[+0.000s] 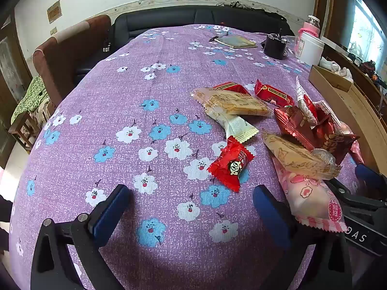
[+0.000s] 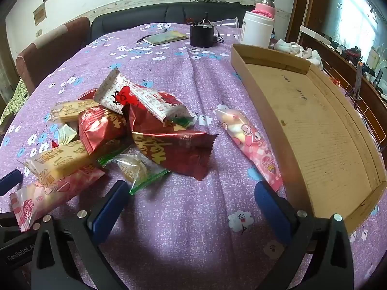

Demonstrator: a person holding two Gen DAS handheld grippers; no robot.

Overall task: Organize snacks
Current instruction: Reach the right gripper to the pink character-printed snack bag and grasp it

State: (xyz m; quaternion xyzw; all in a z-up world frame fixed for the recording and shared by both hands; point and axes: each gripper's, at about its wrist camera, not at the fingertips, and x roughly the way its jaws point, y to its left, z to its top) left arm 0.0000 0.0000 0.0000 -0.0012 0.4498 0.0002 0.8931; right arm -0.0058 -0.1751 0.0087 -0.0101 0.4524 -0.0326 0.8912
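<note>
A pile of wrapped snacks lies on the purple floral tablecloth: dark red packets, beige wafer packs, white-and-red packs, a pink pack. A small red candy packet lies just ahead of my left gripper, which is open and empty above the cloth. A pink cartoon snack pack lies alone between the pile and the shallow cardboard tray. My right gripper is open and empty, near the pile and that pink pack. The tray holds nothing.
At the table's far end stand a black pot, a notebook, a white jar and a pink-sleeved bottle. A dark sofa and a brown chair stand beyond the table.
</note>
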